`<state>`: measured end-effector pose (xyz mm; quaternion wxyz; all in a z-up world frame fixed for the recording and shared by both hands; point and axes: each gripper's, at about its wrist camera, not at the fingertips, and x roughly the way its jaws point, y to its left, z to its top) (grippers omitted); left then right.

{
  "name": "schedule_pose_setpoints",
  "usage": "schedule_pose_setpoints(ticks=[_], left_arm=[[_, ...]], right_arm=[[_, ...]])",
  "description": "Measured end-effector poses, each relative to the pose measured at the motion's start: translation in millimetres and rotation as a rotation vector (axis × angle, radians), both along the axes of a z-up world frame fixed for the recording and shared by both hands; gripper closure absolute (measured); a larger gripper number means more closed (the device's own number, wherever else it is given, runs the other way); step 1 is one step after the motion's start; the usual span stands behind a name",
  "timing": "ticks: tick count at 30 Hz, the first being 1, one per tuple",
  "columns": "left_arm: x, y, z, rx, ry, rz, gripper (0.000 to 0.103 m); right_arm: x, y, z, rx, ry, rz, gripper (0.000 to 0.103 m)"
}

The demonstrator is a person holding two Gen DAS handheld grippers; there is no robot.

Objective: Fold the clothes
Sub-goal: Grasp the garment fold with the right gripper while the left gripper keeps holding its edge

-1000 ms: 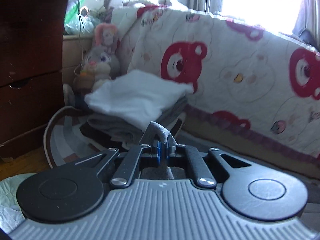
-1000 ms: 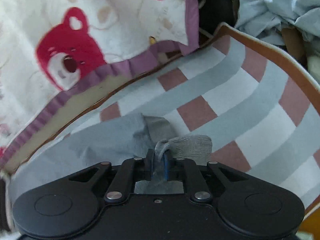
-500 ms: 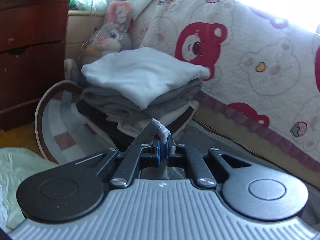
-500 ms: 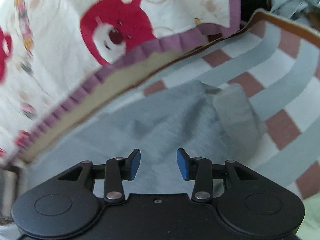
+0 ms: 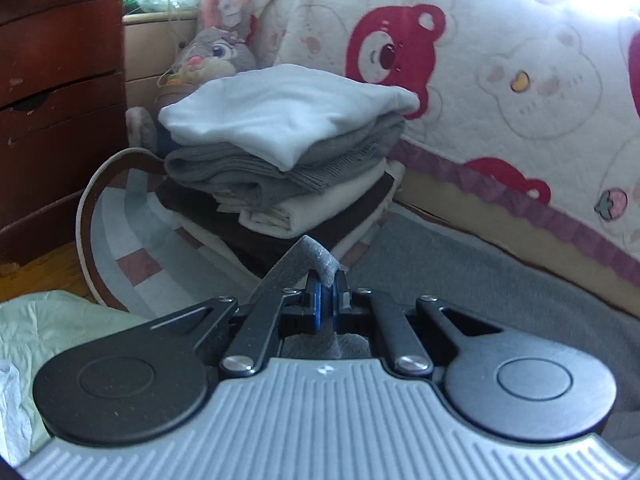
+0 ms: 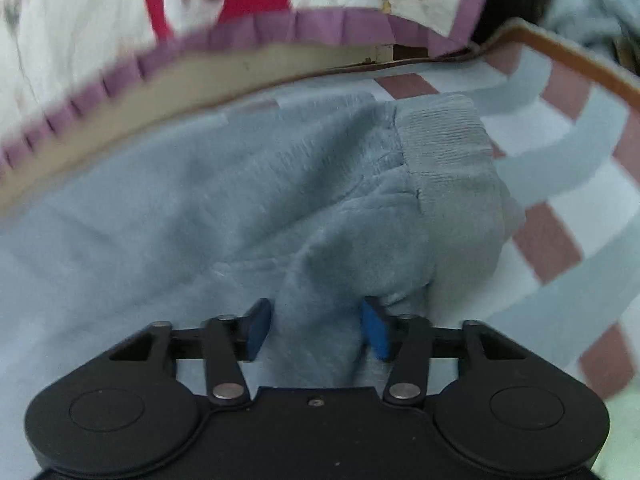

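On striped rug (image 6: pixel 568 184): grey fleece garment (image 6: pixel 200 208) (ribbed cuff) rumpled; left gripper (image 5: pixel 327 300) pinching edge, right gripper (image 6: pixel 316 330) closing around fold.

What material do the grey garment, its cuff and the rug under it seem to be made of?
Grey garment: probably soft fleece or brushed cotton, matte, with a fuzzy nap.
Cuff: ribbed knit, shown by fine parallel ridges.
Rug: looks like a flat woven textile, matte, with grey, white and reddish-brown blocks; the fibre cannot be told.

Grey sweatpants (image 6: pixel 224 200) lie over a rug (image 6: pixel 560 184) checked in grey, white and dusty red; cream bedspread (image 5: pixel 520 80) shows red bears, purple frill.
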<state>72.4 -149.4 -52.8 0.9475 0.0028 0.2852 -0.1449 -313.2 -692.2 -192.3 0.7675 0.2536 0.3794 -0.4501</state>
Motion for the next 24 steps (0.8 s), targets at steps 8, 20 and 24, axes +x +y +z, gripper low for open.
schedule_pose_setpoints(ticks=[8,20,24], left_arm=[[-8,-6,19,0.01,-0.099,0.014,0.099],[-27,47,61,-0.179,-0.195,0.032,0.098],[-18,53,58,-0.252,-0.147,0.045,0.098]], right_arm=[[-65,24,62,-0.195,-0.363,-0.066,0.097],[-71,18,64,-0.103,-0.226,-0.153,0.091],[-55,26,70,-0.061,-0.117,-0.12,0.081]])
